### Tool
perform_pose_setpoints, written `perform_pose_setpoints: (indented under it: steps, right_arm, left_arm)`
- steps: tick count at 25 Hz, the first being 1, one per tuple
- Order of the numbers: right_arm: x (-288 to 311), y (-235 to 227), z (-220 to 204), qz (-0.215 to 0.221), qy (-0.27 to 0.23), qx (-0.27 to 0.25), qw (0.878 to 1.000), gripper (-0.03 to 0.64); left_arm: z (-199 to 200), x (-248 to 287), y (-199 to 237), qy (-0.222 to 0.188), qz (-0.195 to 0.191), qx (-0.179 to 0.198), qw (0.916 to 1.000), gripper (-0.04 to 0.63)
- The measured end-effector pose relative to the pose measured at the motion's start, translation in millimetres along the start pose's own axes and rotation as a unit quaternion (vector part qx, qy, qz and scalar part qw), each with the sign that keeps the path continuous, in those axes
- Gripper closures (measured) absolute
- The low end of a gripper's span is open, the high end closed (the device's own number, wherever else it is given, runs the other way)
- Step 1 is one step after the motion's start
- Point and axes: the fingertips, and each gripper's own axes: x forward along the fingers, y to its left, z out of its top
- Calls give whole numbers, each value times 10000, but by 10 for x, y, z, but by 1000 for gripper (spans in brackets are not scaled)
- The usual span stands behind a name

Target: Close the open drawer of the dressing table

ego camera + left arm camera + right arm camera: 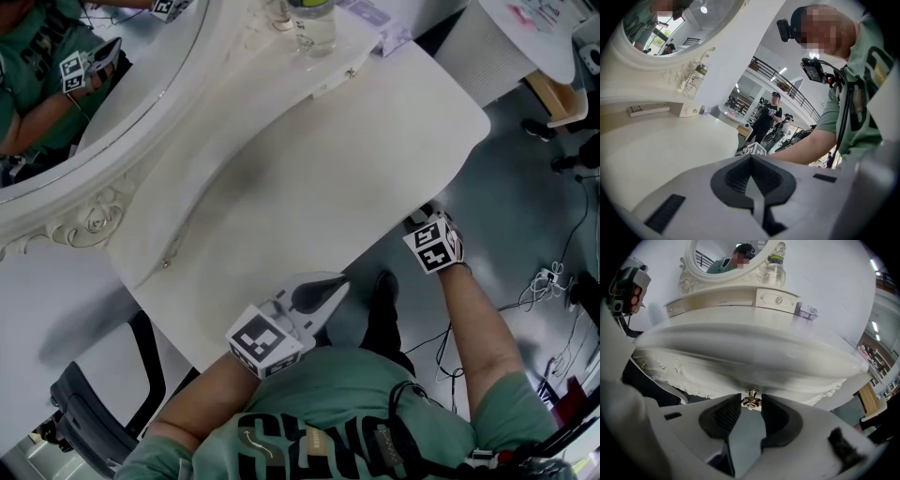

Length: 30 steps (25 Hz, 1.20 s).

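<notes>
Mirror stands at the far left of the table top, with a bottle on the raised shelf beside it. Neither bears on the job.

Left gripper: lies at the near edge of the top, left of the person's body. Jaws are together with nothing between them. It touches no part of the drawer. Judged to be parked there as a rest or brace, out of the working hand's way.

Right gripper: sits lower and further right, tucked under the front lip of the top and angled downward. That angle suits a handle mounted below the overhang, which hides the tips from the head view. In the right gripper view the jaws bracket the brass knob, and the pads appear to bear on it from both sides. Recorded as gripping the knob, at the very tips of the jaws.

Drawer: sits under the middle of the top, its carved white front facing the person and the knob at its centre. How far it stands out cannot be judged, since the overhang shades it in one view and covers it in the other.

Assessment: the closing step is set up but not done. A straight push along the runners is wanted. A grip this shallow could slip off the small knob.
</notes>
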Motion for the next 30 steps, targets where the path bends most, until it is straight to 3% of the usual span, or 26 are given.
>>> perform_pose_setpoints:
  steps: [11, 16, 26, 30]
  right_arm:
    - [27, -8, -11, -43, 118, 34, 9999, 476]
    - [-93, 2, -80, -335, 274, -155, 9989, 465]
    - [-1000, -10, -742, -154, 796, -586, 9950, 460]
    - [-1413, -128, -787, -44, 752, -883, 9932, 462]
  left_arm:
    - [74, 36, -84, -48, -27, 89, 9999, 592]
    - [163, -39, -183, -70, 68, 185, 9998, 592]
    - [694, -38, -653, -495, 211, 545, 9971, 592]
    - [996, 37, -955, -802, 196, 737, 9938, 592]
